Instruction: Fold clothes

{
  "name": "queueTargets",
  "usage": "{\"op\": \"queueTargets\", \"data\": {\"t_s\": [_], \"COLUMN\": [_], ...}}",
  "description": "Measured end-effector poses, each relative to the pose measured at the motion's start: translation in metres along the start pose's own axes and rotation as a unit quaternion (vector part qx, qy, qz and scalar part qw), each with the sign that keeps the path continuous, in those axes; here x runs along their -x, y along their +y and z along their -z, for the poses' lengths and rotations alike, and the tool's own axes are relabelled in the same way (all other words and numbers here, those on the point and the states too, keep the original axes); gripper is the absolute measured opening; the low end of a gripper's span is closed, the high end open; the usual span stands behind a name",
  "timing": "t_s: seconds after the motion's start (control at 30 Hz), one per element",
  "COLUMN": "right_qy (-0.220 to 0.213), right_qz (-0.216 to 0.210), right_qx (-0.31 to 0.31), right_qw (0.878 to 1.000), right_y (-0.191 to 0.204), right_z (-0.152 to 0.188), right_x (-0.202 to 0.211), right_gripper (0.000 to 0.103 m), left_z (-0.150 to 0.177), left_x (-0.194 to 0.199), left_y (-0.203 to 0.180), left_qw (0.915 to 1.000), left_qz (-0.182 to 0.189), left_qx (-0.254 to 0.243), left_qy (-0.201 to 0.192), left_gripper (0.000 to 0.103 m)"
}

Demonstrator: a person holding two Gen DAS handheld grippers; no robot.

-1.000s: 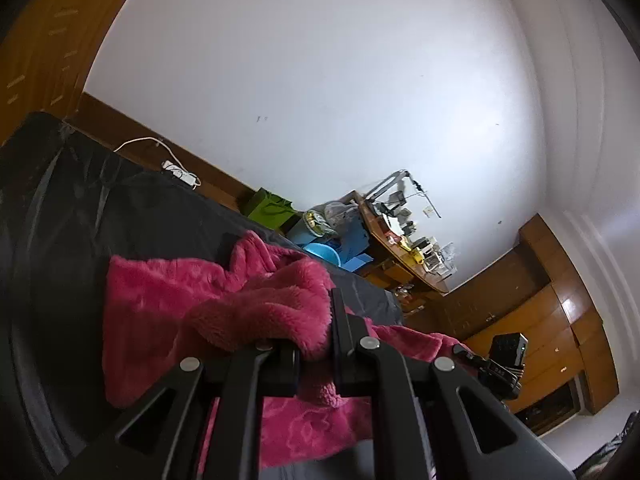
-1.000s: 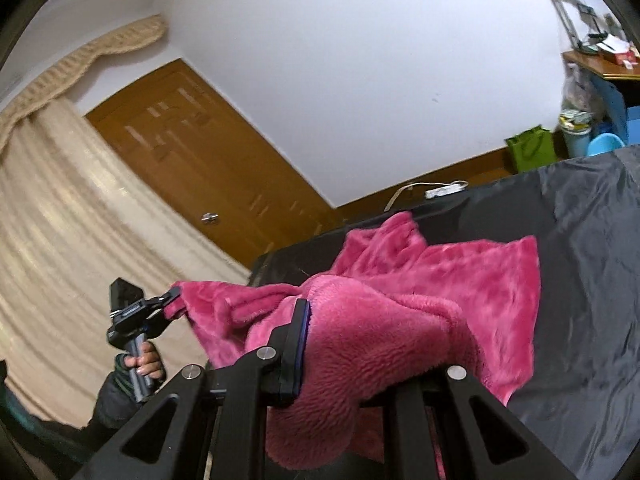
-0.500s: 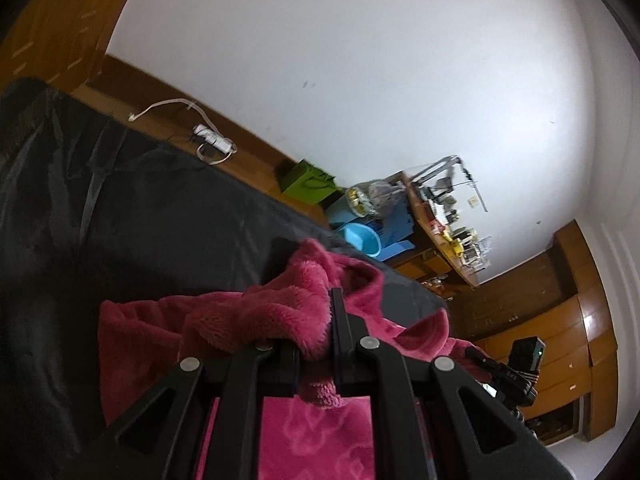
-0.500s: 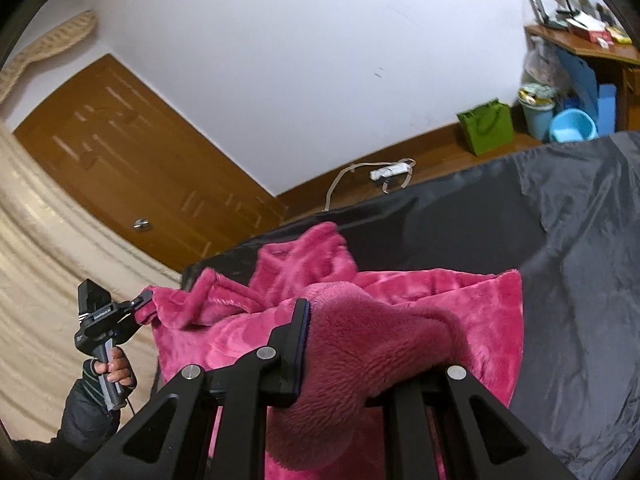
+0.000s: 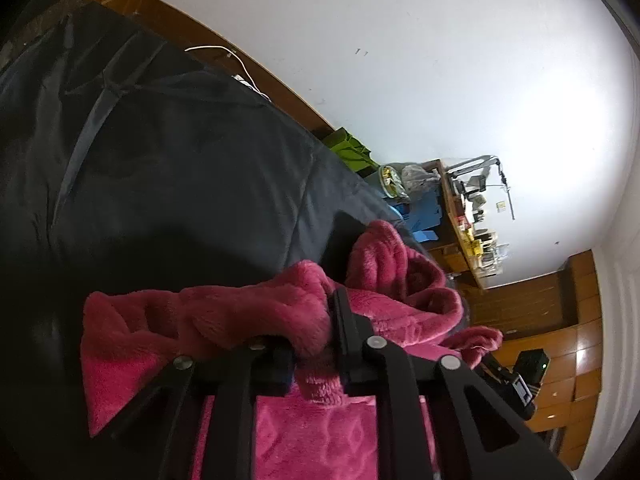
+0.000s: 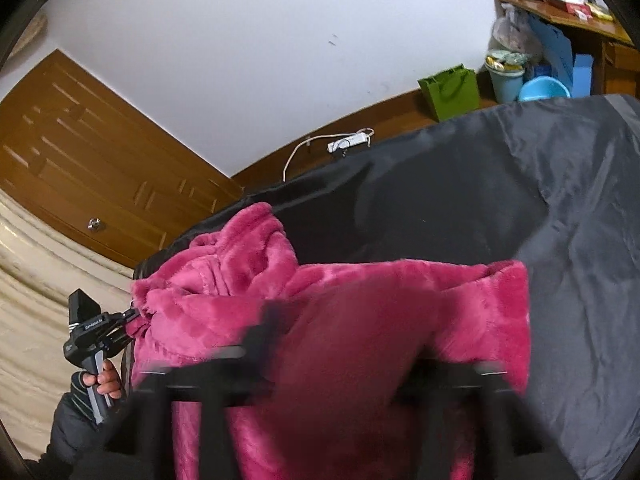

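Left tongs (image 5: 316,336) have a wad of the pink fleece garment (image 5: 248,312) sitting between the fingers. The jaws have just been easing apart a little, but the fabric fills the narrow gap and looks pinched on both sides, so I'd call that a grip. From the right wrist view you can also see the left tongs (image 6: 134,314) off to the side, biting the garment's (image 6: 224,280) left edge, with the person's hand (image 6: 102,378) wrapped around the handle and a dark sleeve (image 6: 68,420) below it.

Right tongs (image 6: 340,320) are a blurry mess in their own camera. Their jaws have just been opening and now stand wide, with a fat fold of the fleece bulging up between them. The pads don't seem to press on it, so it reads as let go. In the left wrist view the right tongs (image 5: 486,364) peek in at the lower right, just beside a corner of the fleece.

Garment itself is spread in a rumpled heap on a dark slick sheet (image 6: 520,208) covering what looks like a bed. Behind it: white wall, wooden door (image 6: 80,168), a white power strip (image 6: 347,142) on the floor, a green bag (image 6: 450,92) and a cluttered desk (image 5: 464,220).
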State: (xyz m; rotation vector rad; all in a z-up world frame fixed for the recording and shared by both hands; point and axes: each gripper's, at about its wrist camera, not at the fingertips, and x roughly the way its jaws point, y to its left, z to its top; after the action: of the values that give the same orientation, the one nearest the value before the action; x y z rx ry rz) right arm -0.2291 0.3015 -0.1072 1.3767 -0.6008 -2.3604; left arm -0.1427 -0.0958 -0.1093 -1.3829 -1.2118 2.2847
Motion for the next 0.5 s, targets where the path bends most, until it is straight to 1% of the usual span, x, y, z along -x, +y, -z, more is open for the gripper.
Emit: {"op": "queueTargets", "data": {"t_s": [0.03, 0.07, 0.1, 0.17, 0.2, 0.23, 0.3, 0.33, 0.4, 0.47, 0.5], "right_qy": [-0.01, -0.02, -0.028, -0.042, -0.049, -0.046, -0.033, -0.019, 0.008, 0.037, 0.052], "right_qz": [-0.007, -0.016, -0.021, -0.029, -0.033, -0.029, -0.014, 0.001, 0.023, 0.042, 0.047], "right_qx": [-0.007, -0.017, -0.021, -0.025, -0.026, -0.014, 0.02, 0.048, 0.096, 0.14, 0.161], "right_qw": [1.0, 1.0, 0.999, 0.998, 0.998, 0.998, 0.999, 0.999, 0.995, 0.989, 0.984], "right_y": [0.0, -0.001, 0.0, 0.002, 0.003, 0.01, 0.026, 0.038, 0.057, 0.076, 0.084], "right_z": [-0.001, -0.003, -0.003, -0.004, -0.004, -0.002, 0.003, 0.008, 0.021, 0.036, 0.044], "right_x": [0.006, 0.012, 0.018, 0.03, 0.036, 0.039, 0.041, 0.038, 0.03, 0.019, 0.011], "right_gripper": [0.081, 0.081, 0.081, 0.081, 0.081, 0.081, 0.081, 0.081, 0.081, 0.081, 0.081], "left_z": [0.0, -0.001, -0.003, -0.003, -0.001, 0.0, 0.005, 0.008, 0.014, 0.023, 0.029], "left_x": [0.004, 0.009, 0.015, 0.033, 0.042, 0.047, 0.057, 0.061, 0.064, 0.062, 0.059], "left_y": [0.0, -0.001, -0.002, -0.004, -0.007, -0.011, -0.023, -0.033, -0.051, -0.064, -0.067], "left_qw": [0.9999, 0.9998, 0.9994, 0.9962, 0.9941, 0.9934, 0.9944, 0.9951, 0.9938, 0.9892, 0.9867], "left_qz": [0.009, 0.016, 0.026, 0.061, 0.077, 0.082, 0.073, 0.06, 0.032, 0.009, 0.006], "left_qx": [0.005, 0.008, 0.014, 0.03, 0.033, 0.028, -0.007, -0.037, -0.096, -0.145, -0.163], "left_qy": [-0.004, -0.01, -0.02, -0.054, -0.069, -0.075, -0.076, -0.07, -0.047, -0.016, 0.003], "left_gripper": [0.028, 0.041, 0.057, 0.071, 0.073, 0.073, 0.073, 0.073, 0.073, 0.073, 0.073]}}
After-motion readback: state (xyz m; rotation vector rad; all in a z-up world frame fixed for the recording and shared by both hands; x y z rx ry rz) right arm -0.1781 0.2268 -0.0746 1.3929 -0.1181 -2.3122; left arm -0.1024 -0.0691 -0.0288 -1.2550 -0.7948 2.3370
